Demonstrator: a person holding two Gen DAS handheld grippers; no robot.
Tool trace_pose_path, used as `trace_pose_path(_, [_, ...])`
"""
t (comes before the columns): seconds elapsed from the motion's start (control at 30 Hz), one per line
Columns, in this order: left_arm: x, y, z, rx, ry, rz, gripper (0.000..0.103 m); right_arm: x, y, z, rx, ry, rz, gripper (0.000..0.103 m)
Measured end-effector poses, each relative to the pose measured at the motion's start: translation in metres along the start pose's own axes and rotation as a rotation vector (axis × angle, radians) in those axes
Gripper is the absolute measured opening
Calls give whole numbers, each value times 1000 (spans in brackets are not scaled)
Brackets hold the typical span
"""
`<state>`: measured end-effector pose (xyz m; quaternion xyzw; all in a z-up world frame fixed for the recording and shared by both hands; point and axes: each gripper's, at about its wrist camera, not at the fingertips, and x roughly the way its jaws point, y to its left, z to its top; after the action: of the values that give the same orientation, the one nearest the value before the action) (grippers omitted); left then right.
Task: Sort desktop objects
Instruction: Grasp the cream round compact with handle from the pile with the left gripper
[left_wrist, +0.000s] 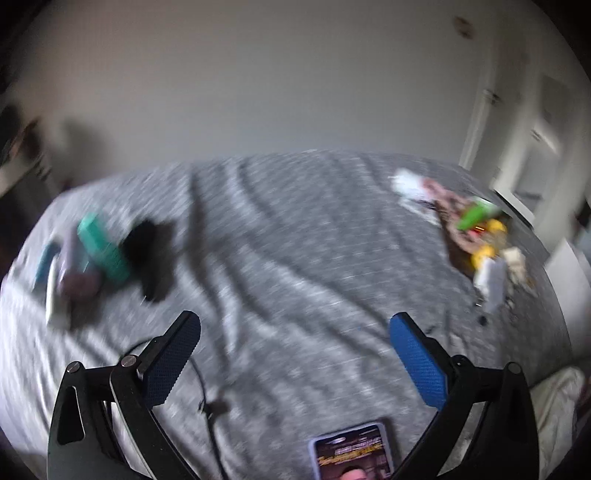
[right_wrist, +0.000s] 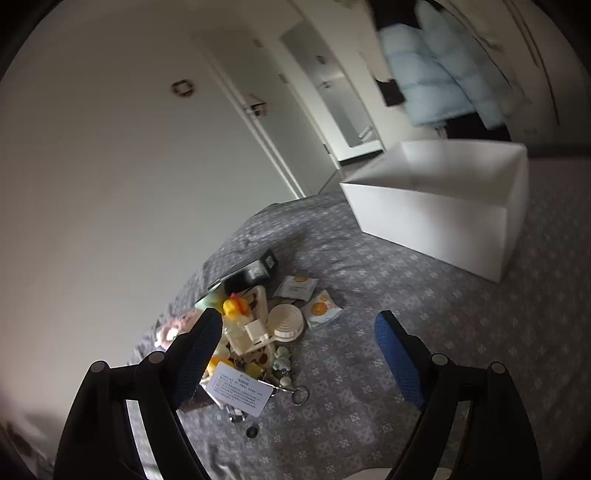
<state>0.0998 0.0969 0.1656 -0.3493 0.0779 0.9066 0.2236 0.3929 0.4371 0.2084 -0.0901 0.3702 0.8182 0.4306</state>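
Just ahead of our right tongs (right_wrist: 299, 334), a heap of small desktop clutter (right_wrist: 255, 332) lies on the grey patterned bedspread (right_wrist: 369, 369): a yellow rubber duck (right_wrist: 233, 306), a round cream ribbed lid (right_wrist: 285, 320), a white printed card (right_wrist: 239, 388) and a metal key ring (right_wrist: 301, 394). Those tongs are spread wide, holding nothing, and the heap sits low and to their left, the near finger overlapping its edge in the view. Beyond and to the right stands the open white rectangular storage box (right_wrist: 443, 225), well apart from the heap (our likely drop point, we reckon). Our left tongs (left_wrist: 295, 354) are also splayed and empty, over bare bedspread; the same heap shows far off to their right, badly blurred. So the right side is plainly nearer: we'd swing left and down for a pick.
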Motion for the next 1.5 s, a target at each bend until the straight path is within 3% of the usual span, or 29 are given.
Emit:
trace_pose_path(0.1, [0,-80,42,268,-56,-150,103,1,-24,9,107,-3,56,89])
trace_pose_path(0.13, [4,-105,52,328,-60,-209,103,1,-30,11,137,-16,61,100])
trace_pose_path(0.2, [14,-151,70,408,-58,-317,103,-4,-48,16,214,-64,58,103])
trace_pose_path(0.3, [34,-213,85,488,-22,-408,103,-6,-64,17,298,-100,28,103])
trace_pose_path(0.5, [84,-315,84,740,43,-489,103,12,-75,11,387,-17,12,103])
trace_pose_path(0.63, [112,-366,71,940,39,-521,103,23,-68,4,357,-4,1,103])
trace_pose_path(0.9, [166,-419,37,1134,104,-467,102,38,-72,-5,402,23,-2,103])
trace_pose_path(1.0, [181,-422,25,1145,116,-442,99,40,-76,-7,426,25,-2,103])
trace_pose_path(1.03, [185,-420,23,1133,135,-453,89,40,-76,-7,431,27,-1,103])
trace_pose_path(1.1, [186,-416,20,1126,101,-451,85,42,-77,-8,437,29,2,103])
trace_pose_path(1.17, [185,-411,21,1117,69,-429,60,43,-77,-8,443,30,6,103])
trace_pose_path(1.33, [177,-391,42,945,122,-515,58,43,-74,-9,432,18,16,103])
trace_pose_path(1.5, [141,-346,74,679,91,-597,58,39,-70,-7,404,-2,3,103])
